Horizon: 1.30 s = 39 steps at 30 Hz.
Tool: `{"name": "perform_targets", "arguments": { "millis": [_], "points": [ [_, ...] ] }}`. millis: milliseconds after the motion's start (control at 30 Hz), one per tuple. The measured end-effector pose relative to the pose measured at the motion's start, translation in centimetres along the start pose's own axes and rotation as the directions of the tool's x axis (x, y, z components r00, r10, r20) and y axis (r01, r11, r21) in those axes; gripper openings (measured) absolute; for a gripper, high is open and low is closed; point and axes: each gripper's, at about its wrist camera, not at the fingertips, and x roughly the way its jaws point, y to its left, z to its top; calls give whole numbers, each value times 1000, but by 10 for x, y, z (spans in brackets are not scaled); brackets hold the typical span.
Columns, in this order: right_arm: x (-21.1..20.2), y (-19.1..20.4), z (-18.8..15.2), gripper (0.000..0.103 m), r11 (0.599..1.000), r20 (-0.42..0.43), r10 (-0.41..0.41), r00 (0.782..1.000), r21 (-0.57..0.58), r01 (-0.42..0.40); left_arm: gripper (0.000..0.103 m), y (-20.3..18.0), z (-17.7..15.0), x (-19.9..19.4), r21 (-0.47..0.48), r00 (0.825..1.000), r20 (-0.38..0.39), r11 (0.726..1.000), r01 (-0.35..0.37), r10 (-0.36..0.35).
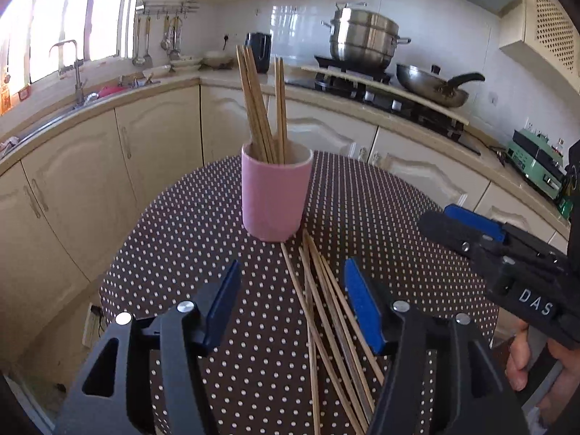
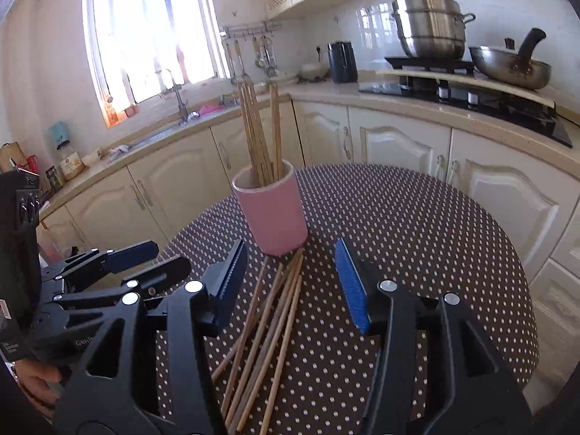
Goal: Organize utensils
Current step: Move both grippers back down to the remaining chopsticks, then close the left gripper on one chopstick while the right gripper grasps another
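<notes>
A pink cup (image 1: 272, 195) (image 2: 271, 211) stands upright on the round polka-dot table (image 1: 174, 250) (image 2: 417, 224) and holds several wooden chopsticks (image 1: 261, 108) (image 2: 258, 130). Several loose chopsticks (image 1: 328, 319) (image 2: 270, 330) lie on the cloth in front of the cup. My left gripper (image 1: 291, 302) is open and empty above them; it also shows at the left of the right wrist view (image 2: 146, 259). My right gripper (image 2: 290, 282) is open and empty over the loose chopsticks; in the left wrist view it shows at the right (image 1: 449, 223).
Cream kitchen cabinets (image 1: 156, 145) curve around behind the table. A sink with a tap (image 1: 74, 72) is at the left. A steel pot (image 1: 360, 41) and a wok (image 1: 431, 85) sit on the stove at the right. A black kettle (image 2: 342, 61) stands on the counter.
</notes>
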Motion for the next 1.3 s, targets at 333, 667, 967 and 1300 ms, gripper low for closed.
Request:
{"name": "perform_targets", "arguments": {
  "millis": [333, 667, 967, 1300],
  "points": [
    [22, -18, -24, 51, 999, -188, -25, 982, 22, 30, 58, 0, -19, 58, -61, 962, -270, 998, 33, -48],
    [45, -23, -39, 50, 1000, -279, -16, 960, 15, 21, 29, -4, -28, 92, -90, 936, -348, 996, 27, -57],
    [61, -20, -47, 50, 1000, -331, -14, 944, 7, 18, 7, -10, -27, 104, -98, 928, -363, 994, 47, -80],
    [79, -17, -49, 50, 999, -402, -32, 915, -15, 29, 5, 2, -27, 87, -138, 930, -342, 986, 95, -138]
  ]
}}
